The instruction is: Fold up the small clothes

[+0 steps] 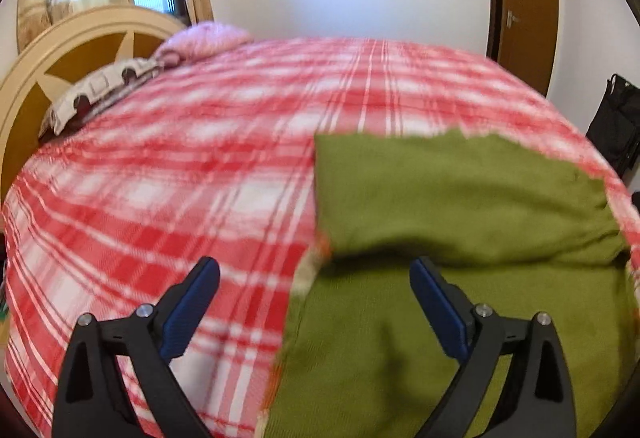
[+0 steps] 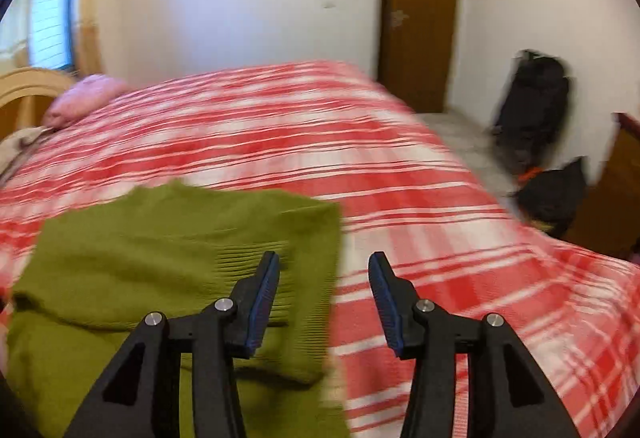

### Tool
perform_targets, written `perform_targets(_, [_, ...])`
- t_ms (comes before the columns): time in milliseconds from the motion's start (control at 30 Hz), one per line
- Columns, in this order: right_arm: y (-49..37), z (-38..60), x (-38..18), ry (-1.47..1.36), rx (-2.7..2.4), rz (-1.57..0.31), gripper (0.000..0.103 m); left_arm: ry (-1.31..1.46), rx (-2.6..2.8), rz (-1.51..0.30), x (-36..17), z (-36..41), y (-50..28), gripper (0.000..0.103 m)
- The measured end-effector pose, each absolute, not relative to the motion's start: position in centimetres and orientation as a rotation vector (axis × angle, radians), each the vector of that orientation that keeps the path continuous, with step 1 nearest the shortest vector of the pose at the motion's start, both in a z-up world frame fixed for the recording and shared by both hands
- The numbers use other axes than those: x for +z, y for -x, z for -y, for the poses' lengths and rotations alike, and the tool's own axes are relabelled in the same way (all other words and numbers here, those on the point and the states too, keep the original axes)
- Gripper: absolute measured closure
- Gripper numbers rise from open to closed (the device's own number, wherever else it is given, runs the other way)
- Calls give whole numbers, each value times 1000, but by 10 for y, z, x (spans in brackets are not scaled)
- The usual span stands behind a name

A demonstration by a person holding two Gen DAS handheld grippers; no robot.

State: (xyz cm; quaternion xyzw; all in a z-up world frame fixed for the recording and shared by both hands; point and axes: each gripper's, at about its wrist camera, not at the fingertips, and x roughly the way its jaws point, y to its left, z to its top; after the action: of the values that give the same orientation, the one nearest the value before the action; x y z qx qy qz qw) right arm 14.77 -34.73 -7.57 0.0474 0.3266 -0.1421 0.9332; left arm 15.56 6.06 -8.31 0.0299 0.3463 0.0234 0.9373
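Note:
A green knit garment [image 1: 460, 197] lies on the red and white checked bedspread [image 1: 180, 165], with its far part folded back over the near part. My left gripper [image 1: 314, 270] is open and empty, hovering above the garment's left edge. In the right wrist view the garment [image 2: 160, 238] lies at the lower left. My right gripper [image 2: 324, 266] is open and empty above the garment's ribbed right edge, with the left finger over the cloth and the right finger over the bedspread [image 2: 460, 238].
A pink pillow [image 1: 200, 37] and a patterned pillow [image 1: 100, 89] lie by the wooden headboard [image 1: 60, 49]. Black bags [image 2: 536, 109] stand on the floor to the right of the bed, near a brown door [image 2: 416, 9].

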Motion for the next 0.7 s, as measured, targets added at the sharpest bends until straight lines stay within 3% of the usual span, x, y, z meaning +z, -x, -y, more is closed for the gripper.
perform_targets(100, [-167, 327, -77, -77, -191, -691, 61, -69, 47, -683, -72, -48, -174, 2])
perform_targets(400, [-219, 304, -131, -110, -152, -818, 61, -137, 125, -850, -116, -26, -227, 2])
perform_targets(700, [-222, 297, -133, -60, -162, -816, 58, -97, 115, -849, -128, -29, -227, 0])
